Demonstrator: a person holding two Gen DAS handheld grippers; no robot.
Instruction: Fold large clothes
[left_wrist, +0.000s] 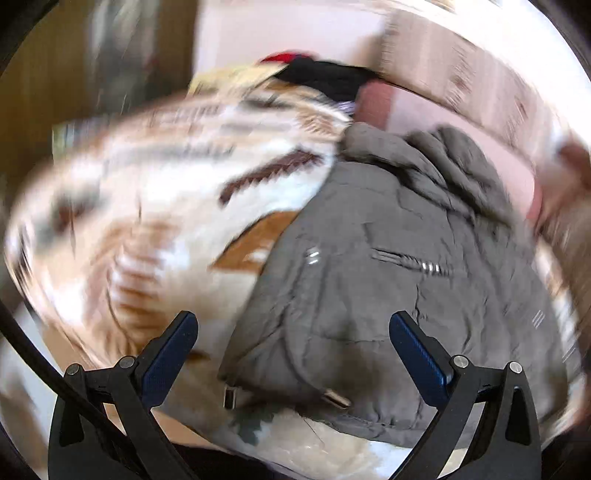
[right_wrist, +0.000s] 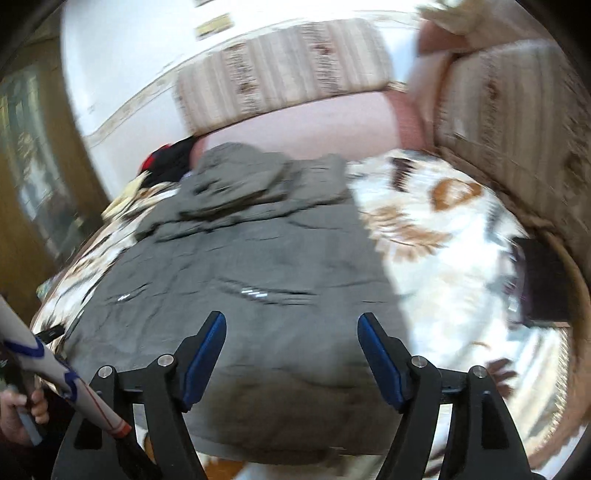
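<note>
Between the two black fingers of the left tool (left_wrist: 293, 354), whose blue ribbed pads stand wide apart and grip nothing, lies one grey padded jacket (left_wrist: 388, 258). The right tool (right_wrist: 291, 356) also stands wide and empty above the same jacket (right_wrist: 258, 266). Its quilted, creased fabric is spread flat on one plush blanket (right_wrist: 443, 258), white with brown and tan leaf shapes, which covers a sofa. Two short metal zipper pulls glint on its front, and its hood (right_wrist: 236, 181) is bunched at the far end. Behind the hood stand two striped back cushions (right_wrist: 284, 66). One dark and red garment heap (right_wrist: 166, 162) sits near the hood. A hand (right_wrist: 22, 413) shows at the lower left.
</note>
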